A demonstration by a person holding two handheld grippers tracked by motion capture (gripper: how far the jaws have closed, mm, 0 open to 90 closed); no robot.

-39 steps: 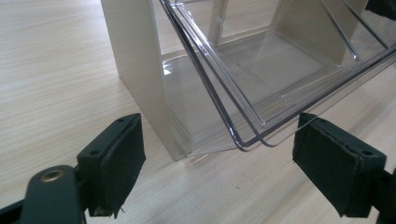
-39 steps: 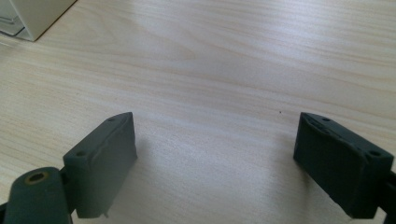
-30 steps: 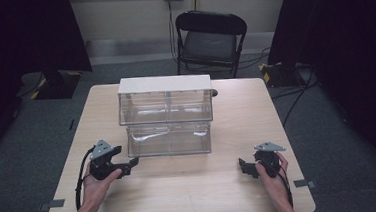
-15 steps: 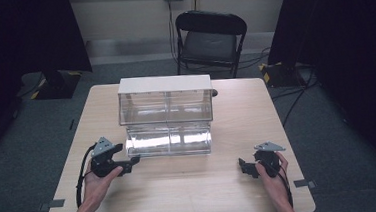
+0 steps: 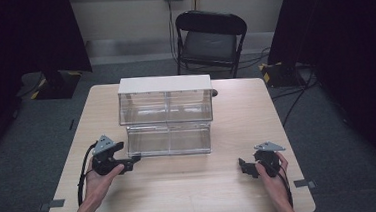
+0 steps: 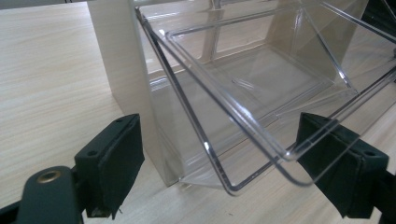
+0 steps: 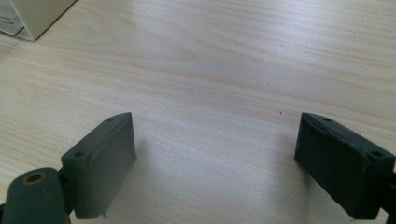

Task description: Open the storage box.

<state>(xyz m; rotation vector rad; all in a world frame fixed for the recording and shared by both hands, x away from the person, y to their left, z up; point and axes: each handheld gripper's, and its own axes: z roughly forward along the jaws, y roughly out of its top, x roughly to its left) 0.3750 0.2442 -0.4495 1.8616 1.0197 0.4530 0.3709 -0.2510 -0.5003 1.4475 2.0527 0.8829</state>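
A clear plastic cabinet (image 5: 164, 84) with a white top stands at the table's middle. Its lower clear bin (image 5: 169, 140) leans forward out of the frame. My left gripper (image 5: 137, 160) lies by the bin's front left corner, pointing right. In the left gripper view the bin (image 6: 252, 79) stands open beside the white side wall (image 6: 116, 56). Its front rim crosses between the jaws of the left gripper (image 6: 217, 126), which stand apart with no pad pressing on it. My right gripper (image 5: 243, 165) rests near the table's front right. The right gripper (image 7: 212, 119) is open over bare wood.
The wooden table (image 5: 192, 196) has free room in front of the cabinet and on both sides. A black folding chair (image 5: 211, 39) stands behind the table. A corner of the cabinet (image 7: 37, 14) shows at the top left of the right gripper view.
The left gripper's jaw tips have edged slightly right toward the lower bin. The bin's front caught more light half a second ago. The right hand has kept still.
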